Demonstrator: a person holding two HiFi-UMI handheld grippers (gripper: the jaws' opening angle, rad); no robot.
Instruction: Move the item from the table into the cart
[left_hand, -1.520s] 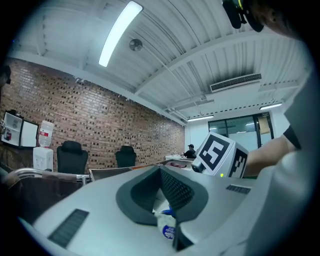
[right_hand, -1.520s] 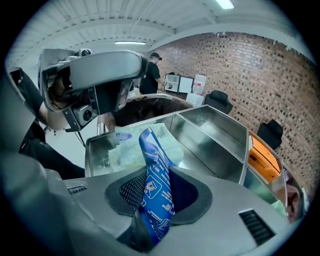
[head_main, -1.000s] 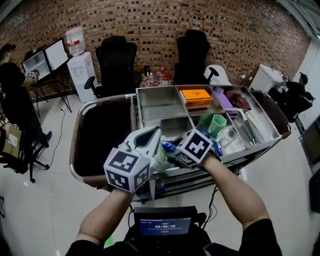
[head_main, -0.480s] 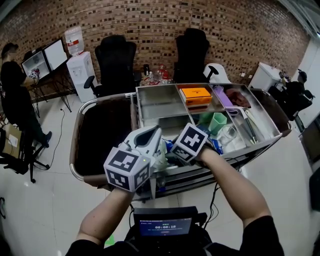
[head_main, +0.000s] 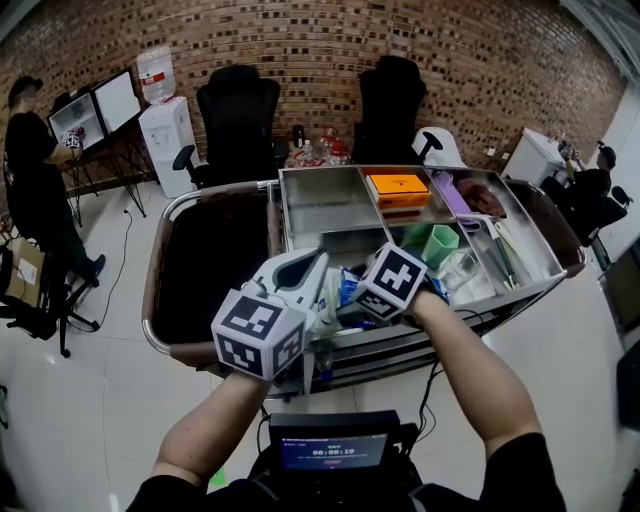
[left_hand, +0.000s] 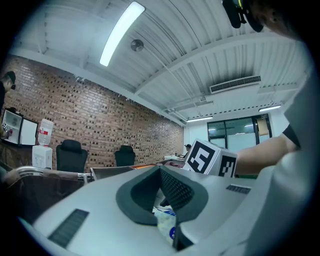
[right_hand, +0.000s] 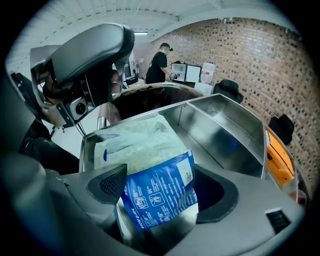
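While the R claw (right_hand: 162, 192) was opening, the packet (right_hand: 150, 145) lay loose between its jaws, over the cart tray (right_hand: 220, 125) just ahead. L claw (left_hand: 165, 202) was shut, empty, beside it. Best approach, imo: open fully, then back straight out w/o snagging the packet.

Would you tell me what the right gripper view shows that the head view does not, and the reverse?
Only the right gripper view shows the right gripper's jaws, which are opening with the blue and white packet between them.

Only the head view shows the green cup and the small screen below the person's forearms.

Both show the cart's steel tray, the orange box and the person at the monitors.
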